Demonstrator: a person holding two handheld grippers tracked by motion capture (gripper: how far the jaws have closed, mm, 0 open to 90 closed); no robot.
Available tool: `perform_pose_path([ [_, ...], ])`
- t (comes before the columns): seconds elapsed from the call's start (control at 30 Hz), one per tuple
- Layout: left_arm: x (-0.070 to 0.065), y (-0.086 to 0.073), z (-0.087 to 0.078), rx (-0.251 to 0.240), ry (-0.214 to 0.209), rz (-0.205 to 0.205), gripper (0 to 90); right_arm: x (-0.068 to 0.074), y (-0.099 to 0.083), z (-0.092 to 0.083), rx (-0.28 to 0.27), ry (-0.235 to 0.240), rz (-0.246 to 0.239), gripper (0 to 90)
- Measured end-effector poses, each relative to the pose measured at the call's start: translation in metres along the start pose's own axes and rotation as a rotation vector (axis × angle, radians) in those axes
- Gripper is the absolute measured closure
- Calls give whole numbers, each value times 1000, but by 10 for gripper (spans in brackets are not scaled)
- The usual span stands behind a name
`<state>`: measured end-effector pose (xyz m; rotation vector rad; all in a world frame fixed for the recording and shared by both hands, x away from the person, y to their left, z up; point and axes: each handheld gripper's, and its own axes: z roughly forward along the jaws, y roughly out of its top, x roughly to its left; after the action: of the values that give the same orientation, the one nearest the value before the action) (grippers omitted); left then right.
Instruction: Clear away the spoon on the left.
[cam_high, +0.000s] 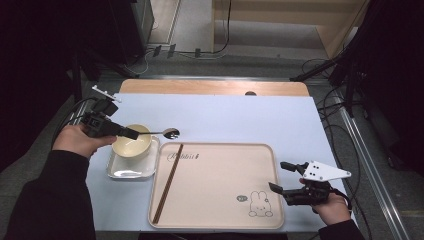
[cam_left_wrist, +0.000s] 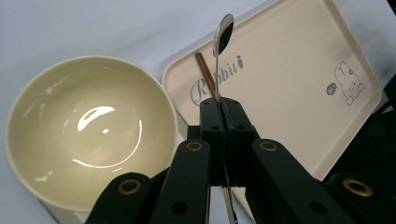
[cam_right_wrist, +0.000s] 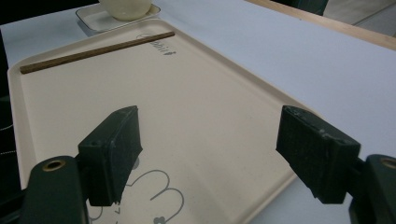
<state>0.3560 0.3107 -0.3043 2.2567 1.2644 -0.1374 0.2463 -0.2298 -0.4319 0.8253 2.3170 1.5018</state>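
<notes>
A: Note your left gripper (cam_high: 134, 133) first. What do you have in it?

B: Your left gripper's jaws are clamped tight on the handle of a metal spoon (cam_high: 161, 133). In the left gripper view the handle runs up between the pads and the spoon bowl (cam_left_wrist: 224, 32) points away from you.

A: Where does the spoon sit against the rest?

B: In the high view it is held roughly level, with the handle over the far rim of the cream bowl (cam_high: 131, 145) and the spoon bowl out past it, above the blue counter (cam_high: 240, 120) just beyond the tray's far left corner. I cannot tell whether it touches the bowl rim.

A: And the bowl?

B: It stands upright on a small square dish (cam_high: 131, 169), just left of the tray (cam_high: 215, 185). It looks empty and glossy inside.

A: Anything on the tray?

B: A pair of brown chopsticks (cam_high: 168, 183) lies along its left side. A rabbit drawing (cam_high: 261, 204) is at the near right corner.

A: Your right gripper (cam_high: 285, 177)?

B: Its jaws stand wide apart with nothing between them, over the tray's near right edge, beside the rabbit drawing.
</notes>
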Motion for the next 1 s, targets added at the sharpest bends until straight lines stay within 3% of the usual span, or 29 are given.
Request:
perform_pose_path([
  [0.57,-18,5,40,20,-36,20,893,0,0,0,0,0,0,222],
  [1.0,-22,-1,70,46,-48,22,893,0,0,0,1,0,-1,222],
])
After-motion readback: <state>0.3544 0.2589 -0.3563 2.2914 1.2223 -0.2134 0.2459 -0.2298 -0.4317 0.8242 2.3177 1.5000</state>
